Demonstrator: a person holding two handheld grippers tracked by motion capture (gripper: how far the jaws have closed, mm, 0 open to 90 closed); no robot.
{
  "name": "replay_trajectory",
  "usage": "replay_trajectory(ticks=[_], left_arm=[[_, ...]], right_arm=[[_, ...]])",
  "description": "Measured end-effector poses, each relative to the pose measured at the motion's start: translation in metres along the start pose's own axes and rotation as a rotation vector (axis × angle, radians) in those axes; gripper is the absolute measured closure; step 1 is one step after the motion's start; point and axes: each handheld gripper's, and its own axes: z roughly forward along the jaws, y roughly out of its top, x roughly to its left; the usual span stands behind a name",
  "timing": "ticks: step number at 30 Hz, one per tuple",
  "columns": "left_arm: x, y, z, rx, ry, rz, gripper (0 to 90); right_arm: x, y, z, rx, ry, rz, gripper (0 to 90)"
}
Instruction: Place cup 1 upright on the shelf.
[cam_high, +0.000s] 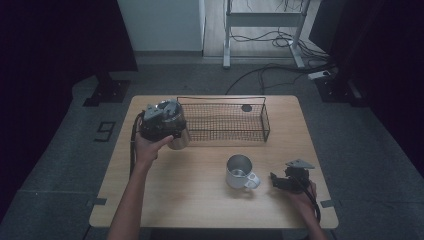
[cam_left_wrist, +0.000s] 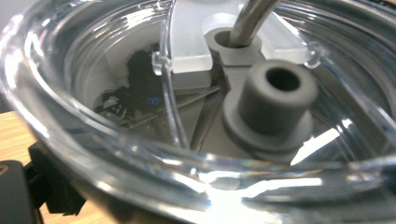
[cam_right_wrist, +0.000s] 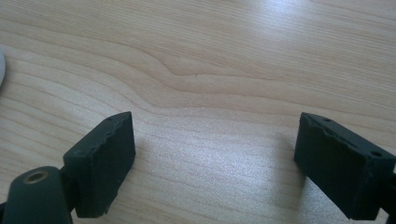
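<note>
My left gripper (cam_high: 171, 128) is shut on a steel tumbler (cam_high: 180, 138) and holds it off the table beside the left end of a wire basket (cam_high: 265, 122). The left gripper view looks close into the tumbler's clear lid (cam_left_wrist: 140, 140), with a metal straw (cam_left_wrist: 250, 18) and a grey spout (cam_left_wrist: 275, 98). A steel mug (cam_high: 239, 171) stands on the table, its handle (cam_high: 253, 181) turned toward my right gripper (cam_high: 276, 180). My right gripper (cam_right_wrist: 215, 154) is open just right of that handle, low over bare wood, with nothing between its jaws.
The wooden table (cam_high: 190, 200) carries the black wire basket along its far side, with a small dark round thing (cam_high: 246, 108) inside. Cables (cam_high: 270, 70) and a stand's legs lie on the floor beyond the table.
</note>
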Motion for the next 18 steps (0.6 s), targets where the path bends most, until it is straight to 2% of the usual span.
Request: replay_trajectory(ticks=[4,18], left_arm=[[0.003,0.003,0.001,0.0,0.0,-0.009,3.8],[0.004,0.014,0.006,0.003,-0.001,-0.003,3.8]], right_arm=[[0.0,0.0,0.0,0.0,0.0,0.0,12.2],[0.0,0.0,0.0,0.002,0.0,-0.002,12.3]])
